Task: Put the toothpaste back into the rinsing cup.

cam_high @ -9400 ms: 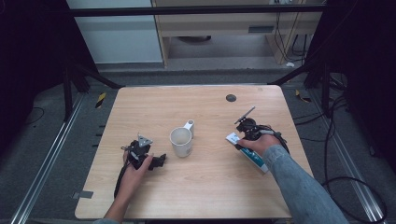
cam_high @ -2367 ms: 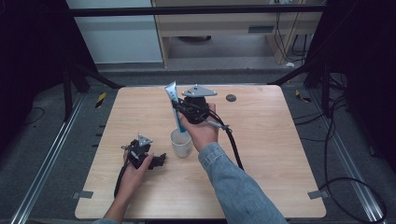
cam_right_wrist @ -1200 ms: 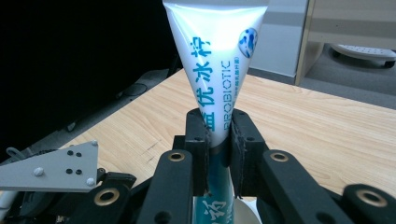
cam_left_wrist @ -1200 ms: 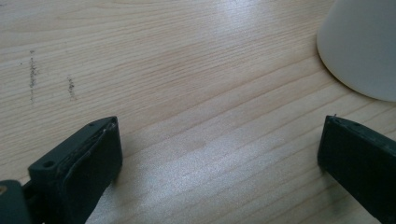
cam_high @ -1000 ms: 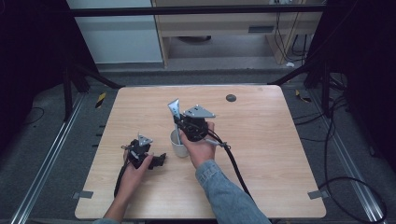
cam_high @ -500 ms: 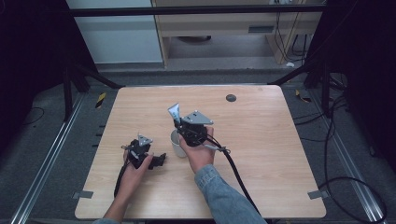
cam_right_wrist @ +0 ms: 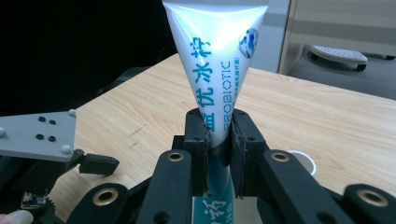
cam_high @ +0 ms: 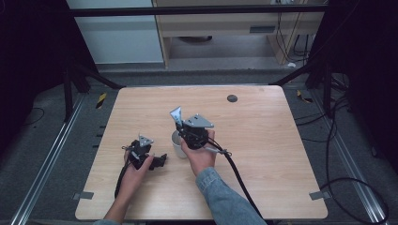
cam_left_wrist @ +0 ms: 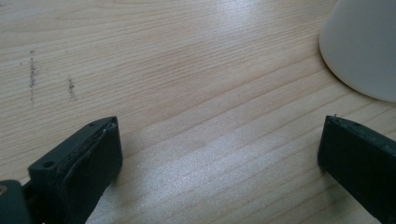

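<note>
Above the white cup (cam_high: pixel 177 142), pinched upright in the right tool (cam_right_wrist: pixel 218 140): a toothpaste tube (cam_right_wrist: pixel 215 60). Soft, light, a bit slippery; best squeezed gently mid-body. Left tool (cam_left_wrist: pixel 219 158) wide open, resting on the table (cam_high: pixel 281 140).

The tube (cam_right_wrist: pixel 215 70) was white with teal lettering, the cup (cam_left_wrist: pixel 362 44) white, the table (cam_high: pixel 281 140) pale wood-grained.

Wooden table (cam_high: pixel 263 136) bears white mug (cam_high: pixel 177 143), black disc (cam_high: pixel 232 98)
</note>
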The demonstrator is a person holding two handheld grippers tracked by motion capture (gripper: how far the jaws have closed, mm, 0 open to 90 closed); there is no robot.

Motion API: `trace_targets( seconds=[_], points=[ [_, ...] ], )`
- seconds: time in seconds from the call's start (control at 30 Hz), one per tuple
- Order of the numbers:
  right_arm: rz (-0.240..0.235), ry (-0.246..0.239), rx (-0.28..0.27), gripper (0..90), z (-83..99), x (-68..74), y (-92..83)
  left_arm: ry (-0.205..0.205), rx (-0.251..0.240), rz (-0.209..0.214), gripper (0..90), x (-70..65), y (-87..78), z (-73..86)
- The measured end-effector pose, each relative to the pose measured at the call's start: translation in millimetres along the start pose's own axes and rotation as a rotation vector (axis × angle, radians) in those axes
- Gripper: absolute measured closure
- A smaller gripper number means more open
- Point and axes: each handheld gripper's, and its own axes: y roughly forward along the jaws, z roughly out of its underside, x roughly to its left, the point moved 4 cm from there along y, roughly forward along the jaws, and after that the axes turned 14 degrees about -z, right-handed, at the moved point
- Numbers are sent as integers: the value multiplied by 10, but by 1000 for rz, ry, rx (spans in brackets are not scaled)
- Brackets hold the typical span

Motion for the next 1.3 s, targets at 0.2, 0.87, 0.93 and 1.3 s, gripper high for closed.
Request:
trace_targets(
  seconds=[0.2,0.87,0.93,1.3],
  points=[
    [4,6,8,787,57,-23,22,0,0,0,0,0,0,0],
    [-7,38,12,780,53,-93,15,0,0,0,0,0,0,0],
    [-7,48,10,779,54,-112,10,0,0,0,0,0,0,0],
    [-21,65,11,775,46,-144,16,0,0,0,0,0,0,0]
  ],
)
